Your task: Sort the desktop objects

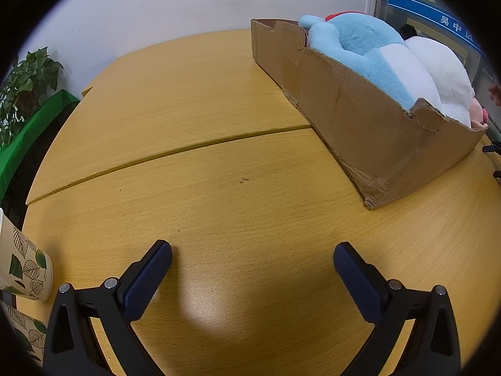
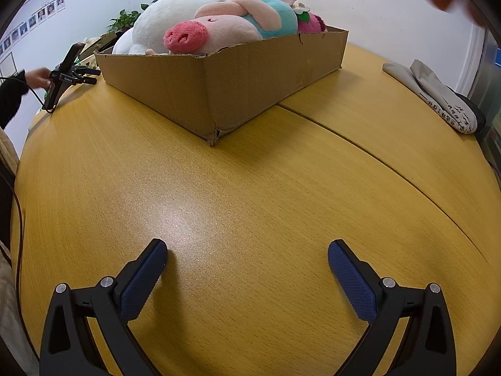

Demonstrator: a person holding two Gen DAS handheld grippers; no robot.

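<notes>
Yellow wooden bench (image 2: 250, 188), mostly bare, seam running across. Cardboard box (image 2: 219, 94) ahead of both tools, long axis angled away, corner pointing toward right tool. Plush toys already inside: white one (image 2: 162, 22), pink pig (image 2: 219, 28), blue one (image 1: 360, 44). Folded grey cloth (image 2: 438, 94) lay loose at far right bench edge, well apart, likely nearer right tool. Leaf-print paper cups (image 1: 25, 266) at near-left edge beside left tool. Left tool (image 1: 252, 260) spread wide, empty. Right tool (image 2: 247, 257) spread wide, empty. Open room between tools and box.

Left tongs (image 1: 252, 252) spread wide, empty — right tongs (image 2: 247, 250) likewise, both angled downward.
</notes>
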